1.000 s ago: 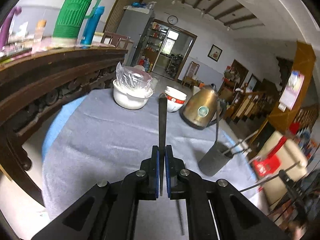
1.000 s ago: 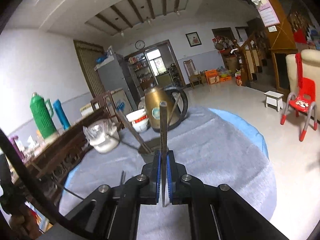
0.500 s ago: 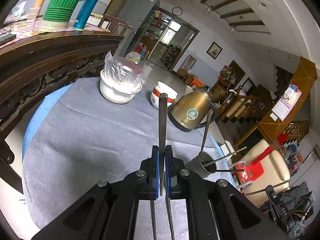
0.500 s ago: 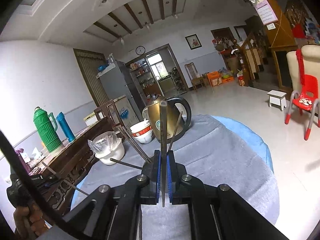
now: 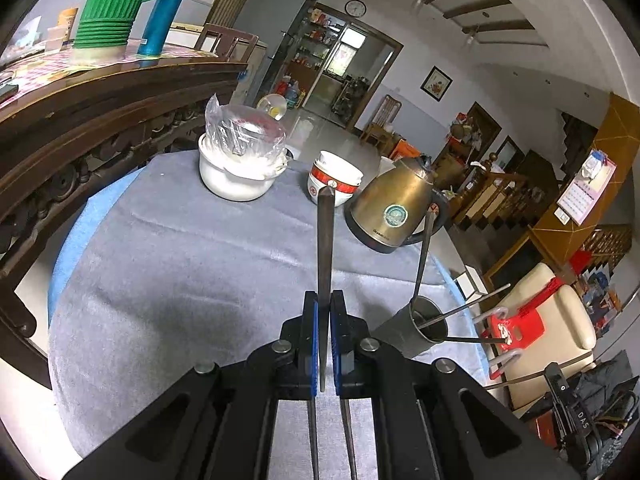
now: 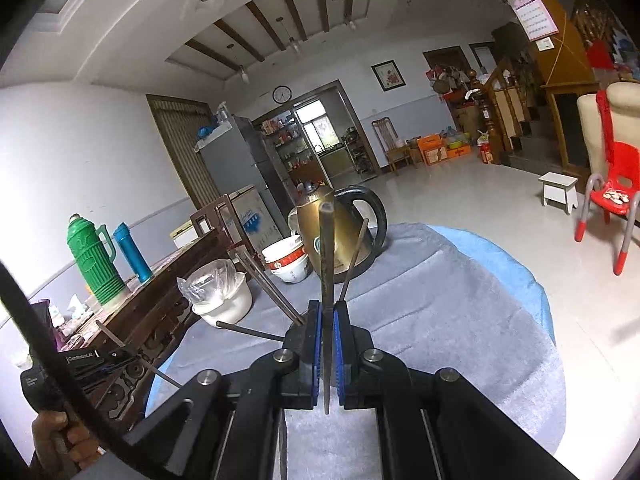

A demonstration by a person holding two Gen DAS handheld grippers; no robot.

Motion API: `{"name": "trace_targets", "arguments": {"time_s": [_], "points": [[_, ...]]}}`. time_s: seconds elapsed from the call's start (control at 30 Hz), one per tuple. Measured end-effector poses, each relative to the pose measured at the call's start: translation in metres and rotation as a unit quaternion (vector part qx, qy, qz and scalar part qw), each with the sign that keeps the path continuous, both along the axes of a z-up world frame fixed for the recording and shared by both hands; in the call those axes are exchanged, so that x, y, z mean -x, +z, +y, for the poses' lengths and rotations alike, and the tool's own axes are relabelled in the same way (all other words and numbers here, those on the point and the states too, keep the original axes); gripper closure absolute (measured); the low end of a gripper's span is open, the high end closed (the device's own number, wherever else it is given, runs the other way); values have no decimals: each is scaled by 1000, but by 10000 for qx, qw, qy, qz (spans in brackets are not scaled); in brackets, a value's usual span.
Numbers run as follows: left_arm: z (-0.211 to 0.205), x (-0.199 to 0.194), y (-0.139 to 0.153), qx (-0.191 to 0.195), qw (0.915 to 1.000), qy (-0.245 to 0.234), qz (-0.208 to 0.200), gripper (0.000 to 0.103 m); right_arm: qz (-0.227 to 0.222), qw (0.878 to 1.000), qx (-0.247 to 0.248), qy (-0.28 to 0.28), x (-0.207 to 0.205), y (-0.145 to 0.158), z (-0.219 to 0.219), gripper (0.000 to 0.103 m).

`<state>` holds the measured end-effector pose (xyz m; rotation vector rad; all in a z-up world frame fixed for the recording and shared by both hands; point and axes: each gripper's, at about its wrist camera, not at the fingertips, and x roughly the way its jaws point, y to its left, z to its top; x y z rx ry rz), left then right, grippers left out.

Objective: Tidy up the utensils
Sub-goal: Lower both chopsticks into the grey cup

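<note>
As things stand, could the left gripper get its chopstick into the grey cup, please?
Probably yes: the grey cup lies just right of the left gripper with open cloth between; three chopsticks already fan from its mouth.

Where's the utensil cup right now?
In the left wrist view the dark utensil cup sits on the grey tablecloth, lower right, nearer the camera than the brass kettle, with chopsticks sticking out.

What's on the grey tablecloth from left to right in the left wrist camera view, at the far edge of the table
White pot covered with plastic → stacked red and white bowls → brass kettle.
</note>
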<state>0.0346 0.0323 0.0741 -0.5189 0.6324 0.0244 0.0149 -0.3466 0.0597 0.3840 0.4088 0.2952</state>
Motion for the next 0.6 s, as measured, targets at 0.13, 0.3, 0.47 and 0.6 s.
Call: {"name": "trace_targets", "arguments": {"time_s": [0.13,0.3,0.47,0.6], "points": [[0,-3,1,-6,10000,-10,6,97,32,10000,-36,6,-3,-1,-2,97],[4,-8,10,144,9998,-34,-151,97,-5,10000,-84,-13,-8,1,-5,97],[10,-16,36,333,9980,-62,-531,97,-241,9996,-60,-110,-12,16,-10,97],[1,-30,59,412,9955,-208,-826,97,-547,9983,-92,-171,-18,37,-15,97]]}}
